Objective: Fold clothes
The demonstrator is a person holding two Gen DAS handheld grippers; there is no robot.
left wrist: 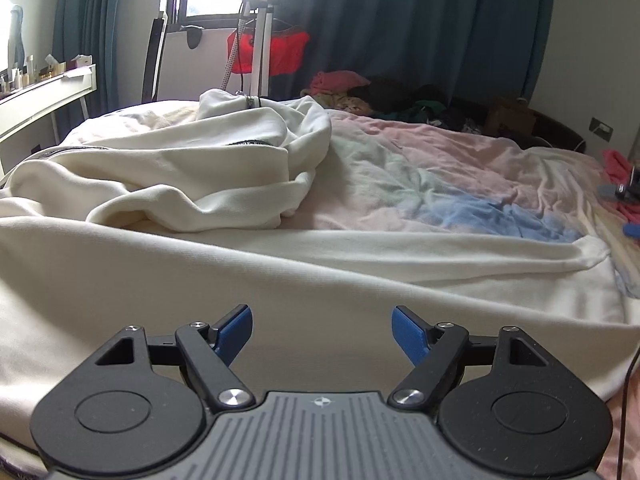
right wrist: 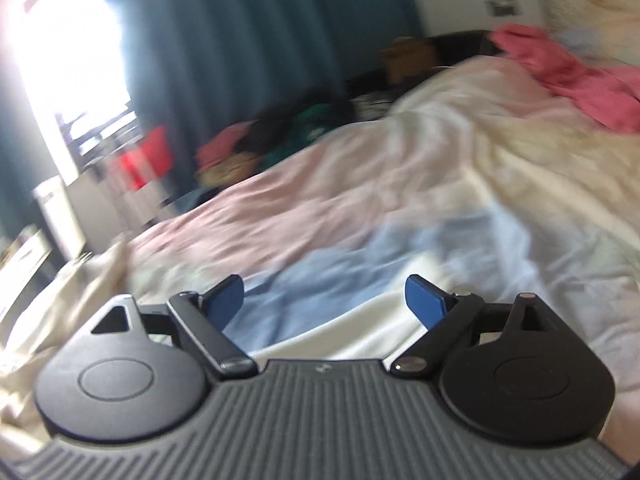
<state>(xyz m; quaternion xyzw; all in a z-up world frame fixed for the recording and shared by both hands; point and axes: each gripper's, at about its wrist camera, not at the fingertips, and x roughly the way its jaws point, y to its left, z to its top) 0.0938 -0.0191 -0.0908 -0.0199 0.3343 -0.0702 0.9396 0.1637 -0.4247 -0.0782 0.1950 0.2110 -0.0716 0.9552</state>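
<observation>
A cream-white garment [left wrist: 200, 248] lies spread over the near part of the bed, bunched into folds at the left. My left gripper [left wrist: 322, 326] is open and empty, low over the flat cream cloth. My right gripper [right wrist: 324, 300] is open and empty above the garment's edge [right wrist: 352, 332] and the blue patch of the bedspread. The right wrist view is blurred by motion. The right gripper also shows at the right edge of the left wrist view [left wrist: 626, 200], next to pink cloth.
The bed has a pink, blue and pale green bedspread [left wrist: 440, 168]. A heap of dark and pink clothes [left wrist: 380, 96] lies at the far edge. Pink cloth [right wrist: 580, 76] lies at the right. A white desk [left wrist: 44, 96] stands left; teal curtains [left wrist: 420, 20] hang behind.
</observation>
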